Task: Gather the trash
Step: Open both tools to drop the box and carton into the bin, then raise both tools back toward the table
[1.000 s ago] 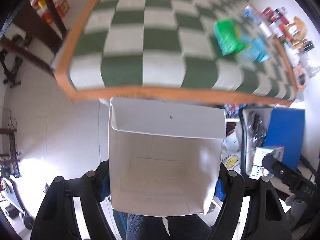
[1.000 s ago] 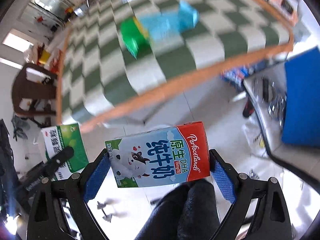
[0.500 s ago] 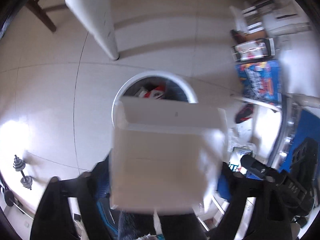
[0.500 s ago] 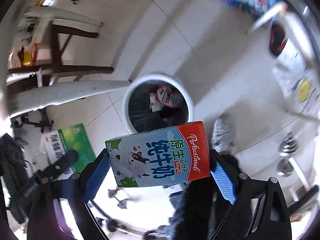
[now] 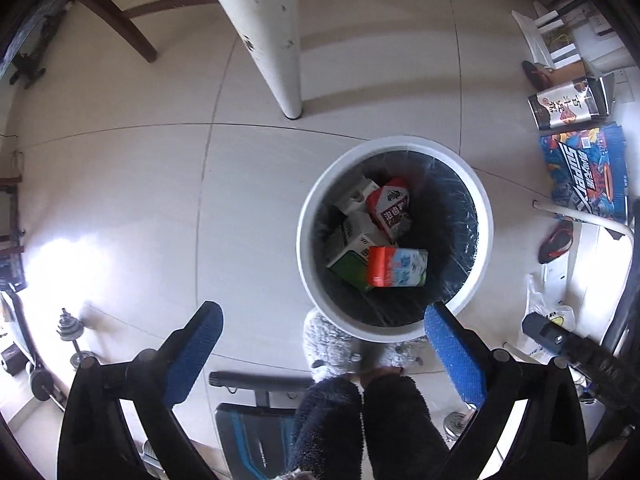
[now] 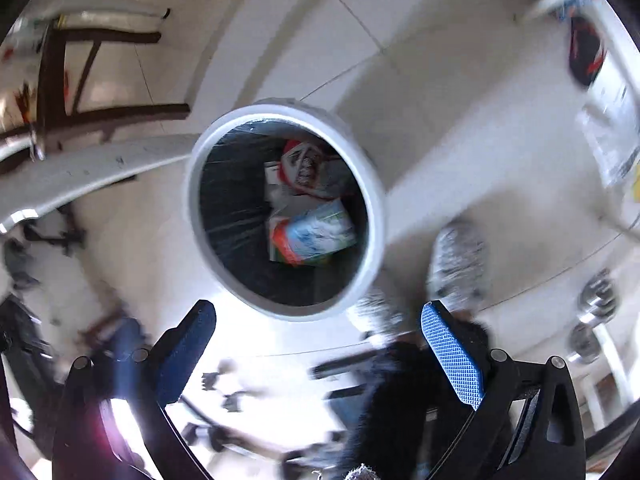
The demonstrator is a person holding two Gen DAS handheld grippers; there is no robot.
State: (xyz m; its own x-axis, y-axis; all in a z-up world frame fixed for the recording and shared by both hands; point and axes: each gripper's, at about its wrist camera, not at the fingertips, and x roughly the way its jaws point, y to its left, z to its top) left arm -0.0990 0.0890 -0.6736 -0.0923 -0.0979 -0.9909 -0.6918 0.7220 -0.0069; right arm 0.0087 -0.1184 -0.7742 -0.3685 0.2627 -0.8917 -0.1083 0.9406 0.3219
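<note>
Grippers, two, hang spread wide and empty, jaws just opened: left gripper (image 5: 320, 344), right gripper (image 6: 318, 336). At 12 o'clock, white-rimmed bin (image 5: 486, 216) holds four or so cartons, blue-and-red milk carton (image 5: 396, 267) uppermost; bare floor around.

Looking straight down on a white round bin (image 5: 486, 224) right of centre, lined in dark plastic and holding several cartons: a red-and-blue milk carton (image 5: 397, 267) on top, a green-and-white carton (image 5: 349, 258) beneath it, a red-and-white carton (image 5: 389, 207) further up. Left tongs (image 5: 322, 354) at the bottom of the frame, jaws just opened wide with nothing between the blue pads, the right pad overlapping the bin's lower rim. White bench leg (image 5: 272, 36) at top centre on the pale tiled floor (image 5: 120, 200); fuzzy grey slippers (image 5: 332, 346) just below the bin.
</note>
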